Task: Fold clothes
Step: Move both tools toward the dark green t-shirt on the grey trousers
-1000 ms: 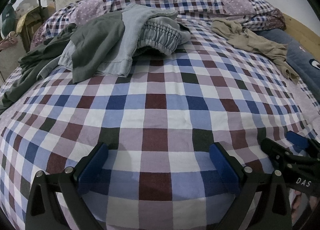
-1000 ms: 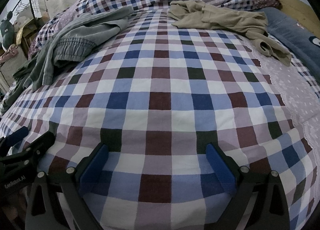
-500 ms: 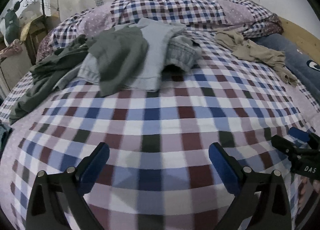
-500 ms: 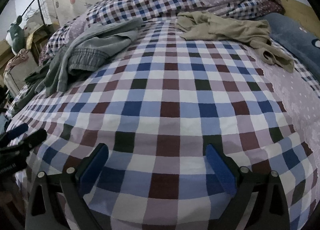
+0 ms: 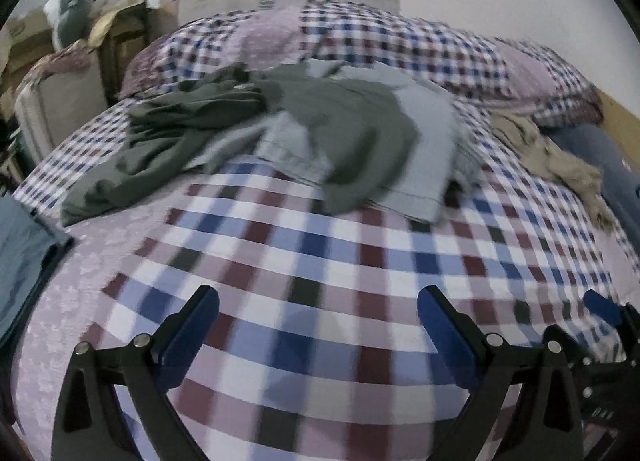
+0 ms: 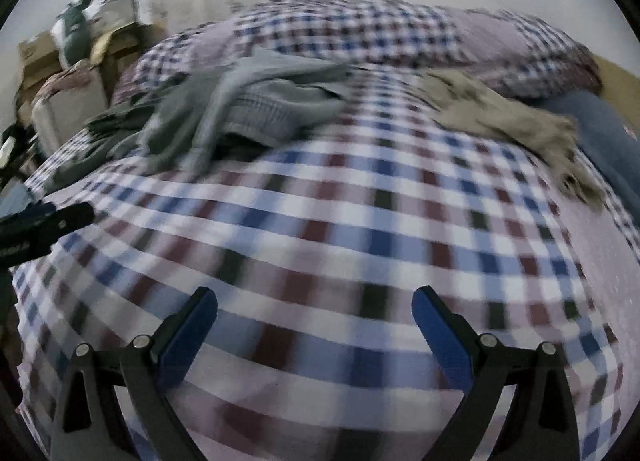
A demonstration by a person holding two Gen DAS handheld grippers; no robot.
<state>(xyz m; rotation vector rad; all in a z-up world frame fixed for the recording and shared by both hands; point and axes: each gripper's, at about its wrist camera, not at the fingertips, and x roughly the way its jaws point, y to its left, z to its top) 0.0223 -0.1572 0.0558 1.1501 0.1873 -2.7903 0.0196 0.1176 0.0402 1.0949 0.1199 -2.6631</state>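
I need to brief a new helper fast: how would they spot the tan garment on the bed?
Start at the checked bedspread and look to its far right side, near the blue pillow. The tan garment lies there crumpled, apart from the heap of clothes on the left. It is the only beige piece; the dark green top and light grey garment overlap each other.

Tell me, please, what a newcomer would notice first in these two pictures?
Most striking is the checked bedspread that fills both views. Next comes the heap of grey and dark green clothes at its far left, before the pillows, with a beige garment lying apart at the far right. Both the left claw and the right claw stand open, holding nothing.
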